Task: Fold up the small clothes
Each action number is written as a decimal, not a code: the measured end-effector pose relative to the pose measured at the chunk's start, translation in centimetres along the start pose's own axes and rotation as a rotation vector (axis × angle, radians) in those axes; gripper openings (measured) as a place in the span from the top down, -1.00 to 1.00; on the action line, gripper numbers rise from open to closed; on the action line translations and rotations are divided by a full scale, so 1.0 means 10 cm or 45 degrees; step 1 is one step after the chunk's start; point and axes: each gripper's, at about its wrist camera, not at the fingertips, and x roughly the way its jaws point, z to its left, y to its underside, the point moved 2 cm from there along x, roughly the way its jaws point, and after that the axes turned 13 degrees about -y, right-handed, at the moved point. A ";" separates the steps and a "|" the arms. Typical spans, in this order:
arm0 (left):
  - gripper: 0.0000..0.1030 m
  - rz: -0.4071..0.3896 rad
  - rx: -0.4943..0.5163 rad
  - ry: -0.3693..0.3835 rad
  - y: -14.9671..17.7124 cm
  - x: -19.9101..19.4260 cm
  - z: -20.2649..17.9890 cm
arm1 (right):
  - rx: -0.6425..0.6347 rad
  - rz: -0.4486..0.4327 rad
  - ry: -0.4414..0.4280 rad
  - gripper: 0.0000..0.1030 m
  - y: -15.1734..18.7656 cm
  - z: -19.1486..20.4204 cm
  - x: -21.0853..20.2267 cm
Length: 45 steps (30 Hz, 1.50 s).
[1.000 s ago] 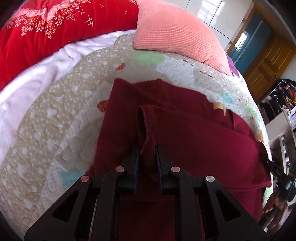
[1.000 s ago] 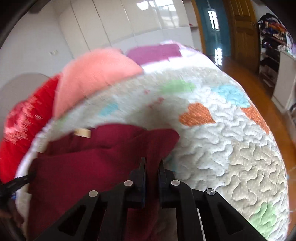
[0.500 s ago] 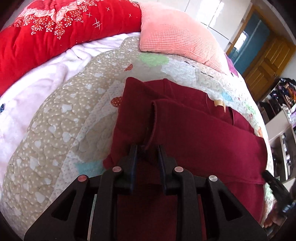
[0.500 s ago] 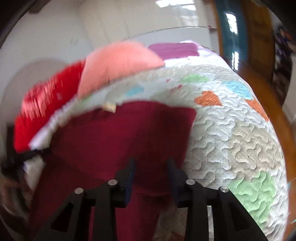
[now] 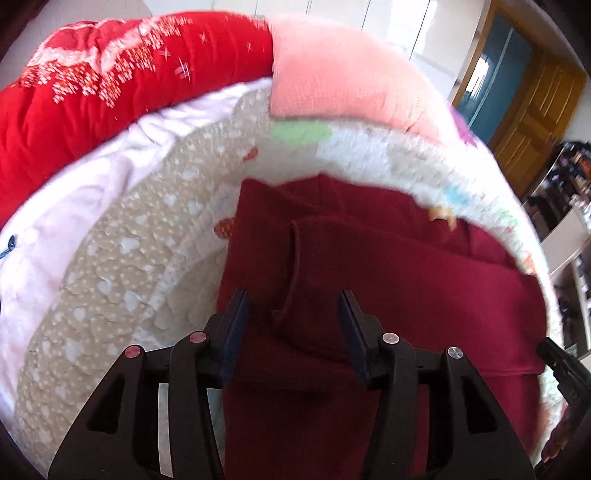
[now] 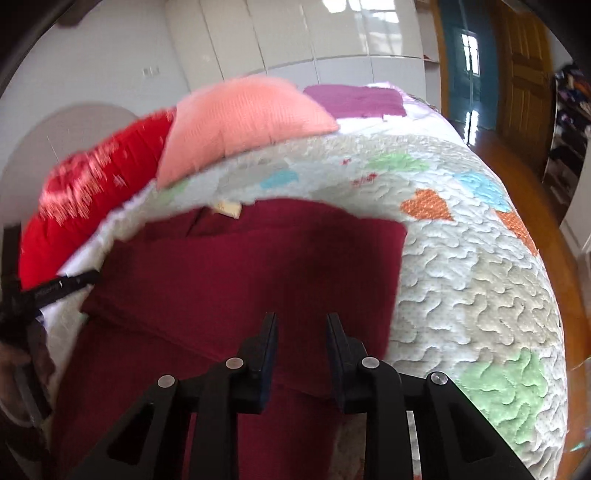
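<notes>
A quilt with heart patches covers the bed and fills most of both views. At its far end lie a red blanket and, beside it, a pink pillow; a purple cloth lies past the pillow in the right wrist view. White cupboard doors stand behind the bed, and a wooden door stands to the right.

The garment, dark red and partly folded, lies flat on the quilt at the near side of the bed. One layer is laid over the lower one, its folded edge running up the middle of the left wrist view. A pale label shows at the far edge of the garment.

The left gripper points down at the garment with its jaws opening, now about half wide. The fold's edge and a loose hump of cloth lie between the fingers, but neither pad presses on it: a gap shows on each side.

The right gripper hangs over the garment's near right part, not far from the right-hand edge where the cloth meets the quilt. Its jaws stand narrowly apart. Cloth lies flat beneath and between them, and no cloth is pinched or lifted. Whether the tips touch the cloth cannot be told.

Each gripper's black tip appears at the edge of the other's view, with part of a hand beside it.
</notes>
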 end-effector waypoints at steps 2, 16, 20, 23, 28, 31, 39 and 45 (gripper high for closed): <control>0.03 0.009 0.028 -0.009 0.01 0.10 -0.04 | 0.017 0.033 0.051 0.53 0.06 -0.05 0.13; -0.02 -0.037 0.069 -0.040 0.13 -0.14 -0.01 | 0.054 -0.013 0.013 0.12 0.23 -0.01 -0.18; -0.02 -0.040 0.091 -0.038 0.24 -0.31 0.02 | 0.063 0.006 0.032 0.11 0.31 -0.08 -0.04; -0.02 -0.060 0.118 -0.056 0.35 -0.44 0.04 | 0.067 0.014 0.056 0.11 0.33 -0.01 -0.12; -0.02 -0.050 0.133 -0.026 0.57 -0.60 0.08 | 0.102 -0.008 0.007 0.09 0.51 0.07 -0.38; -0.02 -0.019 0.115 0.020 0.69 -0.67 0.14 | 0.125 -0.009 0.030 0.07 0.68 0.04 -0.52; -0.02 0.048 0.043 0.050 1.00 -0.79 0.36 | 0.174 -0.011 0.028 0.04 0.97 -0.06 -0.52; -0.02 0.033 0.040 0.036 1.18 -0.95 0.50 | 0.086 -0.002 -0.054 0.68 1.00 0.19 -0.52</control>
